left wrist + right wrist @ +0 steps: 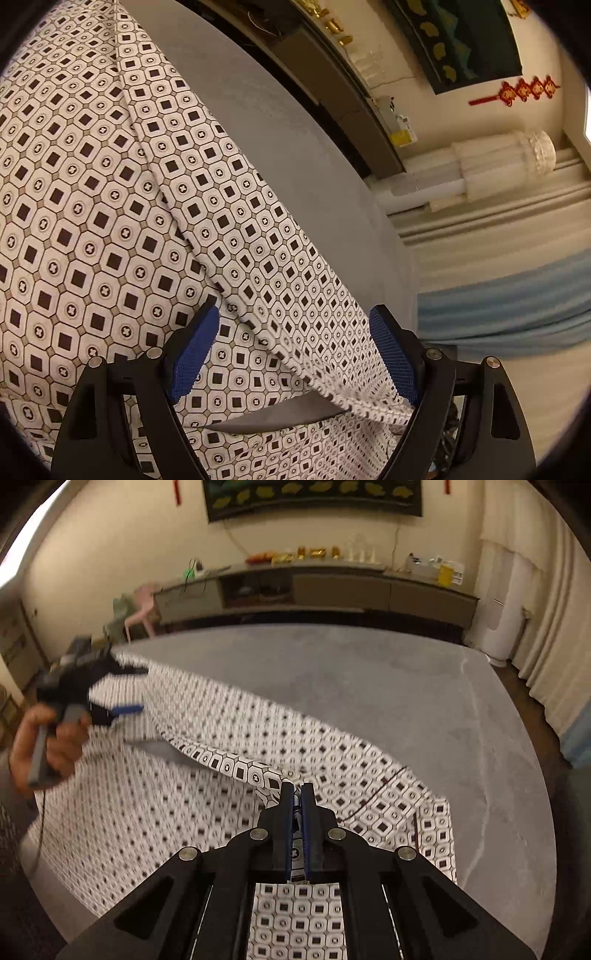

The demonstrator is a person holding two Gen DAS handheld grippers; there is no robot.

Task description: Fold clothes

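Observation:
A white garment with a black square and octagon print (155, 812) lies spread over the grey table (369, 686). My right gripper (297, 790) is shut on a raised fold of that garment, which is pinched between its blue pads. In the left wrist view the same garment (92, 221) fills the left side, with a fold edge running diagonally. My left gripper (291, 325) is open, its blue pads (192, 354) wide apart just above the cloth. The left gripper (125, 690) also shows blurred at the far left of the right wrist view, held by a hand (55, 746).
The grey table (280, 147) has bare surface beyond the garment, to the back and right. A long low cabinet (332, 587) with small items stands along the far wall. Pale curtains (546, 627) and a white cylindrical appliance (506, 627) are at the right.

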